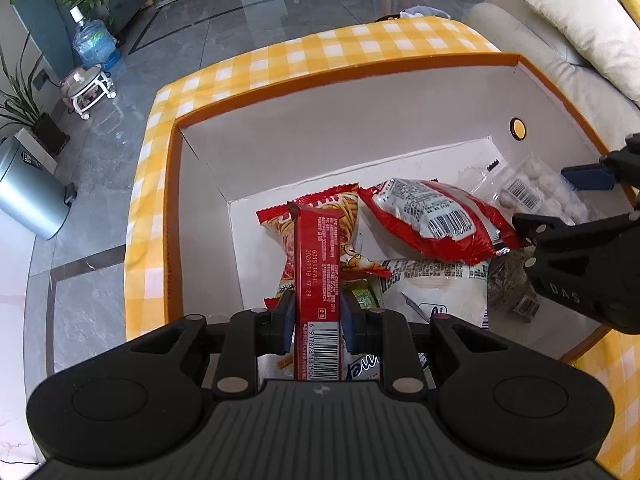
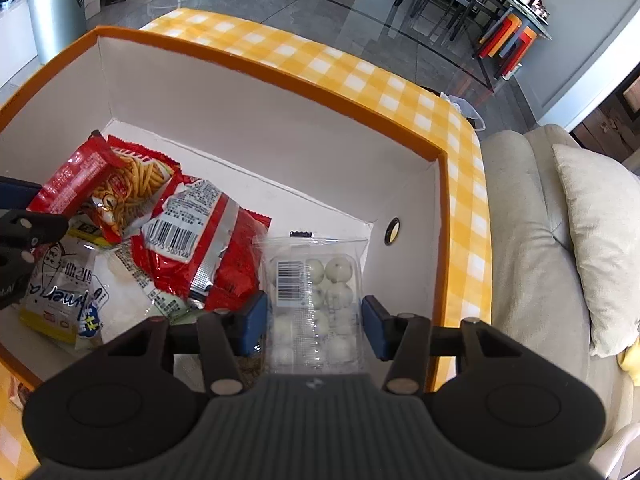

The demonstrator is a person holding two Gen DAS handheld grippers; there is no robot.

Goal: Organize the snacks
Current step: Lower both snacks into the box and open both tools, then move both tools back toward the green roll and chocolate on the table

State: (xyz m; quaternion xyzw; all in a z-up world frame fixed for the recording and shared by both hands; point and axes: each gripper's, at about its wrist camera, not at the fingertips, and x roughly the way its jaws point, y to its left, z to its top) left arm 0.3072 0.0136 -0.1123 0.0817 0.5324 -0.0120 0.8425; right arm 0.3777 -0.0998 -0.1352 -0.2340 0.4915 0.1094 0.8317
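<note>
Left gripper [image 1: 318, 318] is pinched shut on a narrow red snack pack [image 1: 318, 264] with a barcode on its near end, both blue pads pressing its sides, holding it edge-up over the near-left part of the orange-rimmed cardboard box [image 1: 348, 76]. The box has white inner walls and sits on a yellow-and-white checked tablecloth [image 1: 360, 42]. Right gripper [image 2: 312, 322] hangs over the box's right end, blue pads spread to either side of a clear plastic tray of white round sweets [image 2: 320, 304]; a slight gap shows at each pad, so cannot tell if they actually press the tray, which sits low by the box's right wall under the round hole [image 2: 393, 231]. Lying on the box floor: a red bag of stick snacks [image 2: 136, 184] toward the left, a red foil bag with a barcode [image 2: 200, 256] in the middle partly over it, and a white pouch with blue lettering [image 2: 76, 296] toward the near wall. In the left wrist view the right gripper's black body enters at the box's right side, above the tray. Just right of the box stands a beige sofa [image 2: 532, 240] with a cushion [image 2: 596, 240]; beyond the box's left side a grey bin [image 1: 28, 196].
</note>
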